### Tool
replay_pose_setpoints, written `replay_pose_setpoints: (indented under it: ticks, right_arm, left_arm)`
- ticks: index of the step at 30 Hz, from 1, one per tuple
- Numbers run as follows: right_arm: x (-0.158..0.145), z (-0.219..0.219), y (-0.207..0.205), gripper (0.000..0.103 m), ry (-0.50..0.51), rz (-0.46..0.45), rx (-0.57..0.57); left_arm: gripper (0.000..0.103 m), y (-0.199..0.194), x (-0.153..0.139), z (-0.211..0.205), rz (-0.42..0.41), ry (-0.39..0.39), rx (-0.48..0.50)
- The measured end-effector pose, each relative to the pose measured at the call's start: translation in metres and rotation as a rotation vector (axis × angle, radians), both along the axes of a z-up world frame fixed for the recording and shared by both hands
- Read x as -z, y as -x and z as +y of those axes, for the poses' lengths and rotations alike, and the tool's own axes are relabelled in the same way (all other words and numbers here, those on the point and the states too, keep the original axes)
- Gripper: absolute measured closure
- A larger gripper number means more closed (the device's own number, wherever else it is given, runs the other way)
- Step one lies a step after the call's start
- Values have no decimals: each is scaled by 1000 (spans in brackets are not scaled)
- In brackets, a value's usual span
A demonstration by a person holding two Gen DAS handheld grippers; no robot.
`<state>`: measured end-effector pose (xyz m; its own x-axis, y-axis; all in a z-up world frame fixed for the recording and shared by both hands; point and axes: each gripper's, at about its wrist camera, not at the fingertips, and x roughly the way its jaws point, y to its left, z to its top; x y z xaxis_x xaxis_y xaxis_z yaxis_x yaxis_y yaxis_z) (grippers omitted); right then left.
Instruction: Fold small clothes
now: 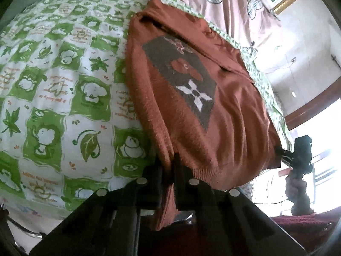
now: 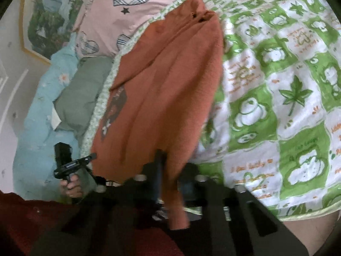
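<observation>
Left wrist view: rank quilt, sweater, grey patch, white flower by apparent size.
1. Green checked quilt or rust sweater: they fill similar areas, and the sweater hem sits nearer the lens, so no ranking.
2. Grey patch on the sweater.
3. White flower inside the patch.

Rust sweater (image 1: 187, 98) lies on green-checked quilt (image 1: 64, 89)

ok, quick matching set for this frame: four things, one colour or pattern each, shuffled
Things:
1. sweater
2. quilt
3. sheet
4. pillow

Descriptions:
A. pink with plaid hearts and stars
B. plain grey-green
C. rust orange with a dark patch and a white flower
D. green and white checks with leaves

Pairs: 1-C, 2-D, 3-A, 4-B
</observation>
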<state>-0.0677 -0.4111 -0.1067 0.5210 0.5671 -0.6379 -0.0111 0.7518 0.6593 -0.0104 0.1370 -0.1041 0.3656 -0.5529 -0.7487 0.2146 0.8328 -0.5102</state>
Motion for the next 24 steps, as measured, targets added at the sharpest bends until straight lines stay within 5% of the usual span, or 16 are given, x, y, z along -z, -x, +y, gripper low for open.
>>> replay_pose_setpoints:
  ticks: [6,12,17,24]
  right_arm:
    - [-11,-14,20,96,-27,-32,33]
    - [-4,-15,23,96,-52,-8,33]
    - [-45,-14,14,96,-132,-134,28]
    - [-103,-11,-32,96,-92,-268,33]
  left_arm:
    - [99,20,-15,19,-71,25,-62]
    - [99,19,-14,28,-46,55,-77]
    - [99,13,-51,28,-126,101,-78]
    - [99,-31,-113,21,-303,135,-127]
